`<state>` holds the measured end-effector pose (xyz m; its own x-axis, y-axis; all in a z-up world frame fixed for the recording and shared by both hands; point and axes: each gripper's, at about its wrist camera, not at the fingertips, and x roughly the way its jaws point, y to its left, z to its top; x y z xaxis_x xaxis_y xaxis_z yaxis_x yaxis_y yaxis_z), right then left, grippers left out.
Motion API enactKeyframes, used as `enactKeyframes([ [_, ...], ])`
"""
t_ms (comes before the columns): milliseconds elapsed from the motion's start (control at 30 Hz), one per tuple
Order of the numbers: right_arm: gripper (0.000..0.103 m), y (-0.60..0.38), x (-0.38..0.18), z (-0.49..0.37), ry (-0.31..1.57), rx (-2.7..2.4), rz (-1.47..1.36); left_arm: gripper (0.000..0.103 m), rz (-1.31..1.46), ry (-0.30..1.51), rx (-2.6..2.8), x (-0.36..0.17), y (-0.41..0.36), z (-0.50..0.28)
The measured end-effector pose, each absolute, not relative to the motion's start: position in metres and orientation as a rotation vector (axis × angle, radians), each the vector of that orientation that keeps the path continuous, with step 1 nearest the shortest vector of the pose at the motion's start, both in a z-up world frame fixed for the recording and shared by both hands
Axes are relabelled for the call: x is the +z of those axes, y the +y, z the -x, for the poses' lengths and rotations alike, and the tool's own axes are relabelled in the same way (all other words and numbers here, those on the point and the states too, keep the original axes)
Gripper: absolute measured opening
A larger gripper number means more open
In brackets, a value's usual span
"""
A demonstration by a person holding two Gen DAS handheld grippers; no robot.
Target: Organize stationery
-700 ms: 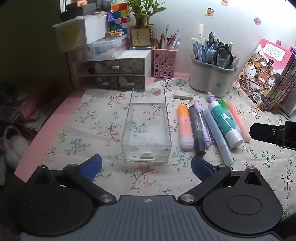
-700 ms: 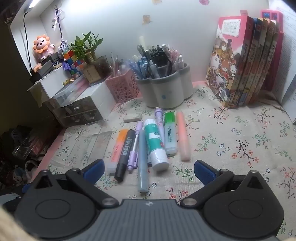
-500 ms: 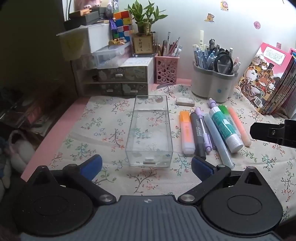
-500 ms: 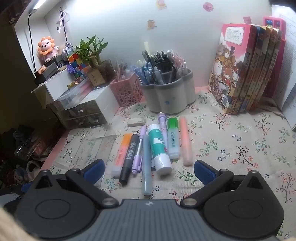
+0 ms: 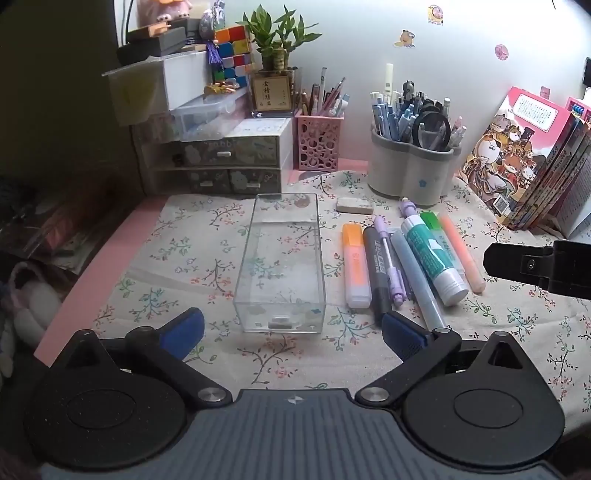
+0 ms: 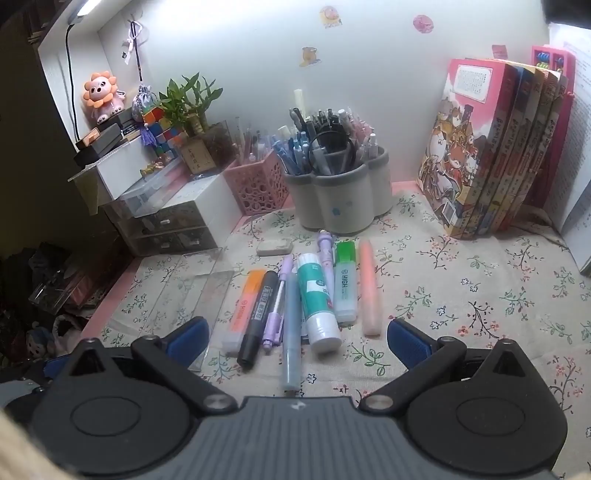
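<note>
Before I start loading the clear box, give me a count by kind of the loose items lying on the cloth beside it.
Highlighters: 3 (orange, green, peach)
Markers: 1 (black marker)
Pens: 3 (purple clip pen, grey-blue pen, lilac pen, partly hidden)
Glue sticks: 1 (glue stick)
Erasers: 1 (eraser)
Total: 9

The clear box holds none of them.

Well beyond the jaws, a potted bamboo plant (image 5: pixel 277 35) stood at the back wall, with a colourful puzzle cube (image 5: pixel 232 55) just to its left. Both sat atop a stack of small drawers (image 5: pixel 221 158), far ahead and left of the jaws. A row of picture books (image 6: pixel 491 162) leaned upright far ahead on the right. An orange lion toy (image 6: pixel 100 96) perched high at the far left. A floral cloth (image 6: pixel 461 295) lay under the jaws. Stickers (image 6: pixel 309 56) dotted the wall.
</note>
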<state>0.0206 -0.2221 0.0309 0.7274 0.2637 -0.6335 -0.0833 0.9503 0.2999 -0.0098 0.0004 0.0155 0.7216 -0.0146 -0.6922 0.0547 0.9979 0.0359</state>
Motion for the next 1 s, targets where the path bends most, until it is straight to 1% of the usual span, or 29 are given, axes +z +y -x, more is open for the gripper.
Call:
enactKeyframes([
  [1000, 0.089, -0.216, 0.022, -0.031, 0.785, 0.215, -0.250, 0.098, -0.045, 0.806, 0.002, -0.001, 0.004, -0.004],
])
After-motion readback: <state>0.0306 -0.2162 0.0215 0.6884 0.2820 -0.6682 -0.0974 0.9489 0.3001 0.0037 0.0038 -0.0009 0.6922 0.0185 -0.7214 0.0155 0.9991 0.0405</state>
